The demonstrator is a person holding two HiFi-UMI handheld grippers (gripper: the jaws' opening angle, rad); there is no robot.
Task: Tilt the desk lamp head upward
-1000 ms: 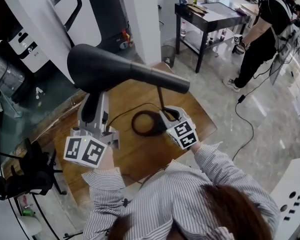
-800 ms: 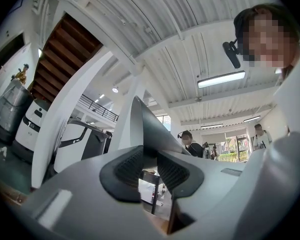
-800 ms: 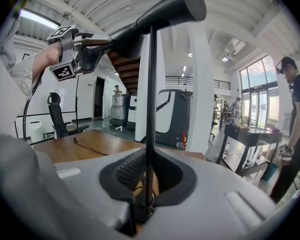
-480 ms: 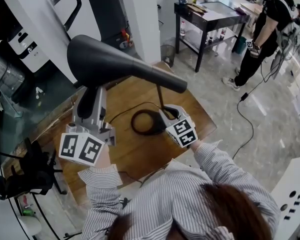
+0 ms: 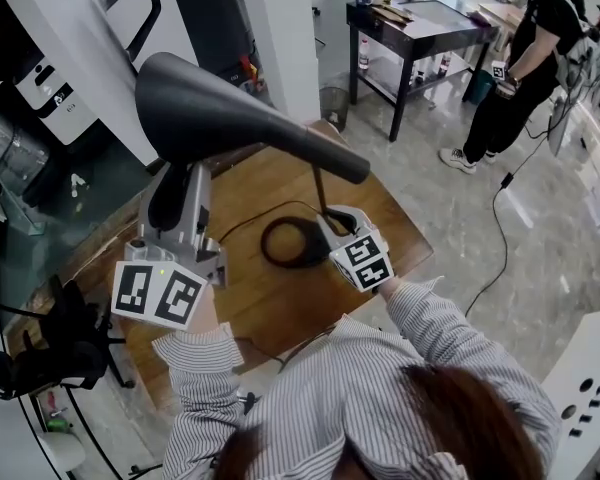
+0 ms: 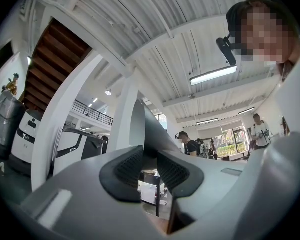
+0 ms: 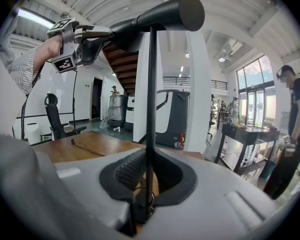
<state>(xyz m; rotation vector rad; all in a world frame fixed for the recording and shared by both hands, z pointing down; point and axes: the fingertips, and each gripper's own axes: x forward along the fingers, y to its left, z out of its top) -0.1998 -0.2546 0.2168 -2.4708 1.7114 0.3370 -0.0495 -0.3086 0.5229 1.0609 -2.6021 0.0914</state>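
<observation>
Head view: left fingers seemingly pinch the flared lamp head, right fingers its stem.

One desk lamp is standing between two grippers: the left gripper and the right gripper. One wooden table is lying beneath them. One black table is standing beyond the right gripper, and one office chair is sitting left of the left gripper.

The matte black desk lamp's head is a long cone, flaring wide at one end and narrowing to a round tail. The flared end's thin rim is clamped between the left gripper's jaws. The slim stem stands upright, pinched low between the right gripper's jaws. The ring-shaped base lies flat just beyond them.
</observation>
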